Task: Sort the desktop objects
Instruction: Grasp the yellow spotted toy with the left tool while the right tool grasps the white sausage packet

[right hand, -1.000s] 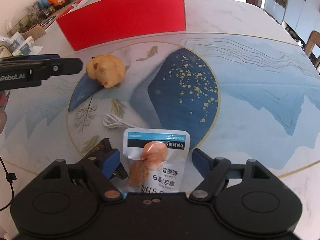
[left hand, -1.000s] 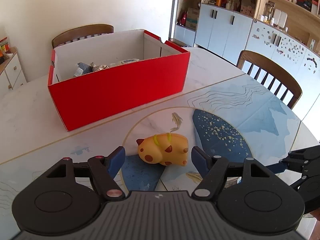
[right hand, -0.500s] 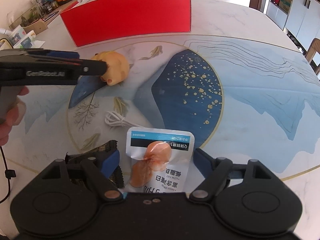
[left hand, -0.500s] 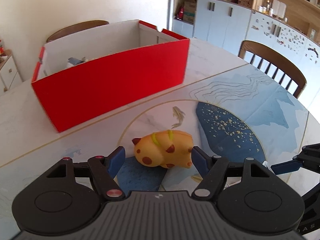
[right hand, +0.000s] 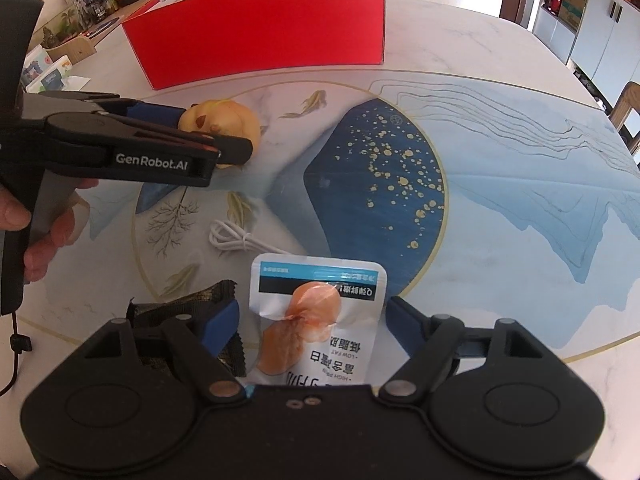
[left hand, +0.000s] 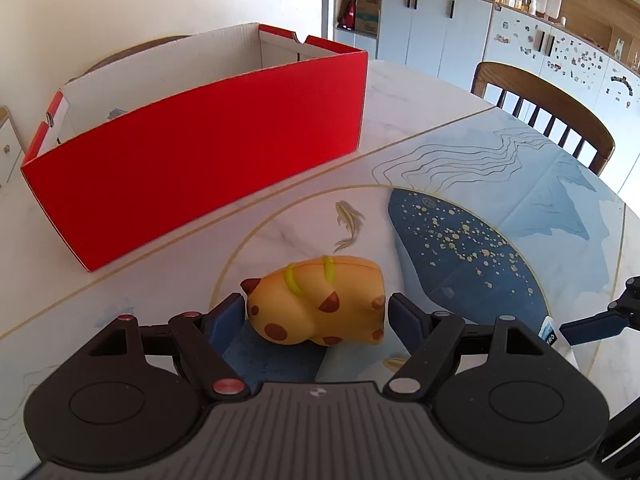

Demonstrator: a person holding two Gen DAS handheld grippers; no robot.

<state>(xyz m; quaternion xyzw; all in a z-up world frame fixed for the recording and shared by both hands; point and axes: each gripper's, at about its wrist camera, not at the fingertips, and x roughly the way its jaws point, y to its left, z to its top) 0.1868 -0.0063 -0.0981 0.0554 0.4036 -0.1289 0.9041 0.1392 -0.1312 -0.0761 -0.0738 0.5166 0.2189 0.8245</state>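
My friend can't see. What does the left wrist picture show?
An orange spotted toy animal lies on the table between the open blue fingers of the left gripper. Behind it stands a red box.

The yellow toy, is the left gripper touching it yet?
Cannot tell. In the left wrist view the toy sits between the left gripper's open fingers, too close to show contact or gap.
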